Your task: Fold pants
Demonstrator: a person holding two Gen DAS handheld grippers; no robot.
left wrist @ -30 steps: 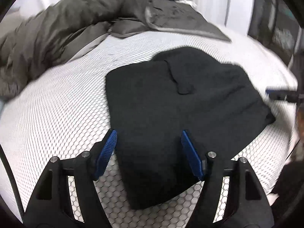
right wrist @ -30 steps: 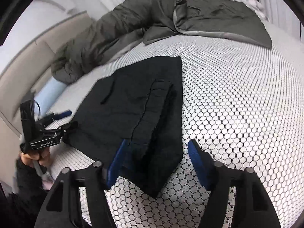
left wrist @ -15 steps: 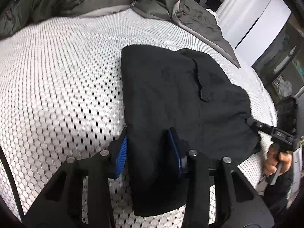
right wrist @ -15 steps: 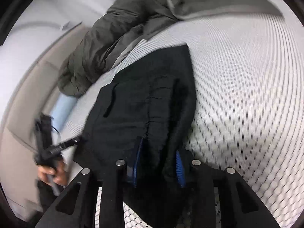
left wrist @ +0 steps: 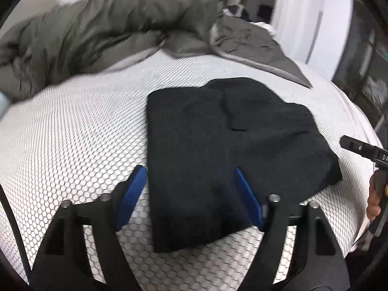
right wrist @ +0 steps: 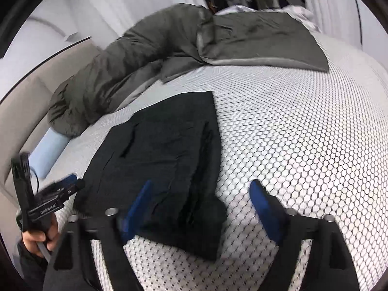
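The black pants [left wrist: 230, 140] lie folded into a thick pad on the white honeycomb mattress [left wrist: 80, 133]. My left gripper [left wrist: 190, 171] hovers over their near left corner. Its jaws are opening, with cloth lying between the blue pads but not pinched. My right gripper [right wrist: 201, 184] stands over the other near corner of the pants [right wrist: 165, 155]. Its jaws are opening too; the left pad is over the cloth and the right pad over bare mattress. Each view shows the other gripper at the side, held by a hand [right wrist: 38, 237].
A rumpled grey duvet [left wrist: 101, 31] is heaped along the far side of the mattress. A light blue pillow [right wrist: 48, 150] lies against the padded headboard [right wrist: 31, 92]. White wardrobe doors [left wrist: 305, 17] stand beyond the bed. The mattress edge [left wrist: 359, 126] curves away at the right.
Half a second ago both grippers had narrowed on the near edge of the pants. Now both jaws stand wide and have drawn back, and the pants lie flat on the mattress.
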